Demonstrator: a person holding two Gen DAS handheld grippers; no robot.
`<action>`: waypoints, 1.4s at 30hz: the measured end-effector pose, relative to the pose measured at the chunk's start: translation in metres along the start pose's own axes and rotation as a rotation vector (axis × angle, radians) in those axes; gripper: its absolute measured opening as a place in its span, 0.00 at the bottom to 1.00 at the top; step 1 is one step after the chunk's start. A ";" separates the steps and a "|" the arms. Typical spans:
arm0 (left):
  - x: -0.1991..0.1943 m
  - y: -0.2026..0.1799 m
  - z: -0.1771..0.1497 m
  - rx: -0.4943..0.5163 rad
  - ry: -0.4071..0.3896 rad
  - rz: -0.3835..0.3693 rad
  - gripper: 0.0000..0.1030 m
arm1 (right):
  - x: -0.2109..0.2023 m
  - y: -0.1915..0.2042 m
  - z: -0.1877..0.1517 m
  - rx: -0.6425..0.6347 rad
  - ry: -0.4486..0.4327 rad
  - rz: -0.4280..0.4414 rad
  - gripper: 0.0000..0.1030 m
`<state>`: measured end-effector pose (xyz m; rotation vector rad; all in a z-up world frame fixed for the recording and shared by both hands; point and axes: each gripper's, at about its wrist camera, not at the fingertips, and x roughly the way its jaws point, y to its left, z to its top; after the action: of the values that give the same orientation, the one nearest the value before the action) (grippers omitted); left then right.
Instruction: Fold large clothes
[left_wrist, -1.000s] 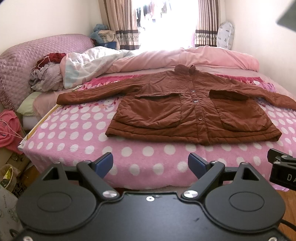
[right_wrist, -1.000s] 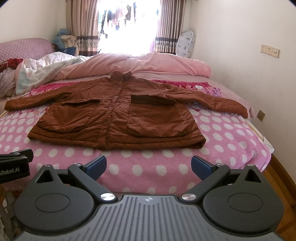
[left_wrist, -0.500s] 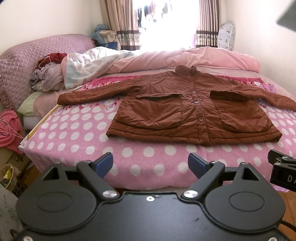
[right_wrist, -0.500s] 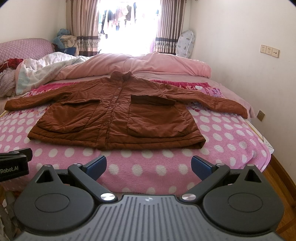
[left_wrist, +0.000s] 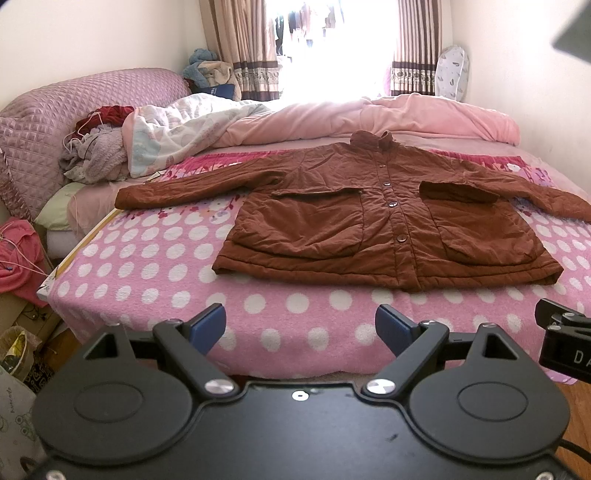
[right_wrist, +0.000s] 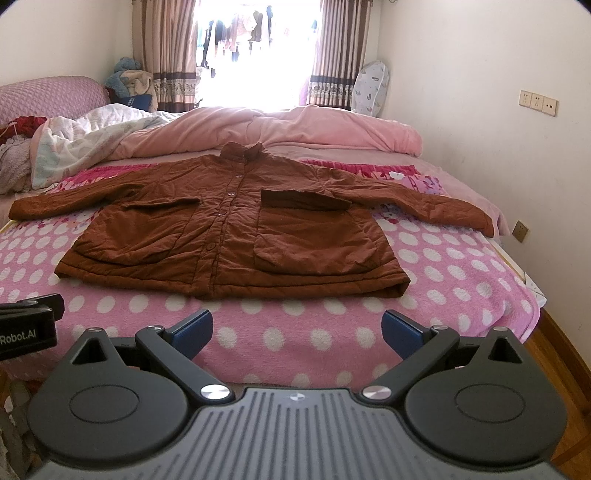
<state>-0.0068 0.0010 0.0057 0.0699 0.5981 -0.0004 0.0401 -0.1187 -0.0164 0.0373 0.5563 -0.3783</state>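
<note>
Two tools are held at the foot of the bed, both with jaws spread wide and nothing gripped: left tool (left_wrist: 300, 328), right tool (right_wrist: 297, 330). The brown jacket (left_wrist: 388, 225) is laid flat, front up and buttoned, ahead of both tools and well apart from them, with no contact. Its hem is the nearest edge, its collar the farthest. For the left tool, the jacket body is seen ahead and to the right; for the right tool (left_wrist: 565, 347), it is seen ahead and slightly left (right_wrist: 232, 236). Both sleeves are spread outward: one sleeve (left_wrist: 192, 186) is stretched ahead-left, the other sleeve (right_wrist: 432, 206) ahead-right, its cuff close to the bed's right edge.

The jacket is carried by a pink polka-dot blanket (left_wrist: 147, 258) covering the bed. Beyond the collar, a pink duvet (right_wrist: 332, 127) is bunched across the bed, with a heap of clothes (left_wrist: 94, 155) and a quilted headboard (left_wrist: 55, 107) ahead-left. A bright window with striped curtains (right_wrist: 166, 55) is seen at the far wall.

A band of bare blanket is left between hem and tool tips. The bed's right side is close to a wall with sockets (right_wrist: 537, 101). Clutter and a bag (left_wrist: 14, 354) are seen on the floor left of the left tool.
</note>
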 end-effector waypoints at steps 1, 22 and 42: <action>0.000 0.000 0.000 0.000 0.000 -0.001 0.88 | 0.000 0.000 0.000 0.000 0.001 -0.001 1.00; -0.001 0.000 0.002 0.001 -0.001 0.002 0.88 | 0.000 0.000 0.000 -0.001 0.002 0.000 1.00; 0.038 0.033 0.025 -0.029 -0.060 -0.021 0.88 | 0.023 -0.003 0.022 -0.005 -0.098 0.012 1.00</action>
<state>0.0393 0.0326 0.0073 0.0352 0.5385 -0.0142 0.0685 -0.1322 -0.0097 0.0171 0.4605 -0.3646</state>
